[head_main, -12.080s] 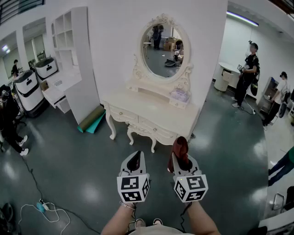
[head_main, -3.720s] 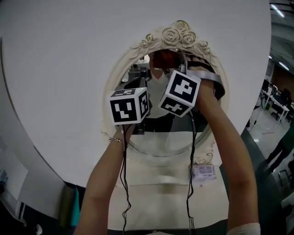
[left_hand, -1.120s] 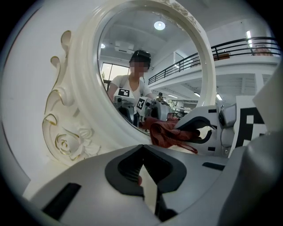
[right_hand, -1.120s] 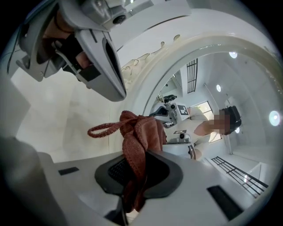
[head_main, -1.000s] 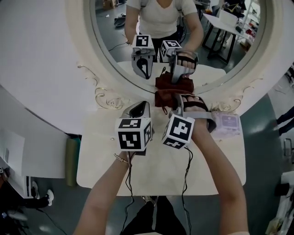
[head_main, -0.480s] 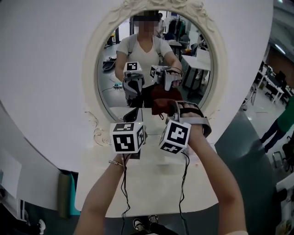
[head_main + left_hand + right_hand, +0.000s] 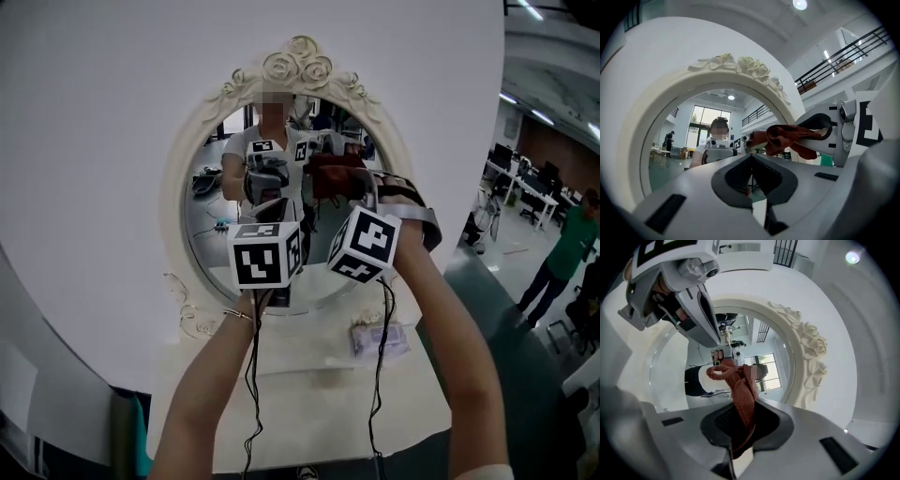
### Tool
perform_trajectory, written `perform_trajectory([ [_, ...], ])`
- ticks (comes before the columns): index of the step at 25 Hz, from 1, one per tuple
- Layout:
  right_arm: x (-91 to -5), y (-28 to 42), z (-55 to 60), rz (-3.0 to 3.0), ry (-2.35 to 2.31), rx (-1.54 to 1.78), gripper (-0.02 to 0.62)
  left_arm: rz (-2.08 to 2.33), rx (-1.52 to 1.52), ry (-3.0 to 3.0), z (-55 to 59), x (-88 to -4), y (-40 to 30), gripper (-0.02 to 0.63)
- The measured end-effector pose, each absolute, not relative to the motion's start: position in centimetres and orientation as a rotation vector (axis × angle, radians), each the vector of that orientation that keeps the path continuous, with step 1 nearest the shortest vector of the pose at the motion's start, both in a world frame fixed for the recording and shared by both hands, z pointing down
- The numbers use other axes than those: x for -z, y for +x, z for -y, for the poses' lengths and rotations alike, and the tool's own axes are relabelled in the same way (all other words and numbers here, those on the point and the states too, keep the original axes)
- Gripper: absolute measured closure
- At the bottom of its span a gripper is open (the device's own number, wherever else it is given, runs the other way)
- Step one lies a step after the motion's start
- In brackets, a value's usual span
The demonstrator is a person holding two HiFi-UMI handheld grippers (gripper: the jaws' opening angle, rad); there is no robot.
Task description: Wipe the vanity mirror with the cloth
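Right gripper (image 7: 743, 425) is clamped on the reddish-brown cloth (image 7: 740, 385); a fold runs down between the jaws and the bunched end sticks out in front toward the glass. Left gripper (image 7: 751, 180) has its jaws together with nothing between them, held up just left of the right one and level with it in the head view, pointing at the vanity mirror (image 7: 211, 225). The cloth sits at the upper middle of the oval glass, a little right of centre, just under the carved roses (image 7: 295, 66) on the cream frame. In the left gripper view its tip meets its own reflection, so it looks pressed on the glass or just off it; contact not certain. Judged progress: wiping is under way, with the cloth working the upper part of the mirror. No smears or wet trails show, so cannot tell which areas are already done; the lower half and the left and right edges probably remain. Below the mirror the white bench (image 7: 309, 403) carries a small clear packet (image 7: 380, 337) near its back edge. A person in green (image 7: 562, 244) stands far off at the right of the frame.
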State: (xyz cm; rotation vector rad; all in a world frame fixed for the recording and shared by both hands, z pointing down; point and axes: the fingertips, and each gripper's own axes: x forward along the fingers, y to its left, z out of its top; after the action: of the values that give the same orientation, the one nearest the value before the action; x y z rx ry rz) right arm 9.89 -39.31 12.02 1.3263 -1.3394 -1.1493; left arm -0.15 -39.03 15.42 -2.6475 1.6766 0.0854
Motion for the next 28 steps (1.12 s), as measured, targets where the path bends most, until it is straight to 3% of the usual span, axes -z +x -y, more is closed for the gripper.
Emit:
perform_trajectory([
  [10,-6.7,10.6,39.9,1.285,1.366,1.246,0.535,-1.624,-0.147,-2.591,39.6,-9.2,2.2,0.601],
  [28,-12.8,12.4,41.0,1.28,1.315,1.165,0.535,-1.624,-0.023,-2.663,40.2,-15.6,4.2,0.601],
])
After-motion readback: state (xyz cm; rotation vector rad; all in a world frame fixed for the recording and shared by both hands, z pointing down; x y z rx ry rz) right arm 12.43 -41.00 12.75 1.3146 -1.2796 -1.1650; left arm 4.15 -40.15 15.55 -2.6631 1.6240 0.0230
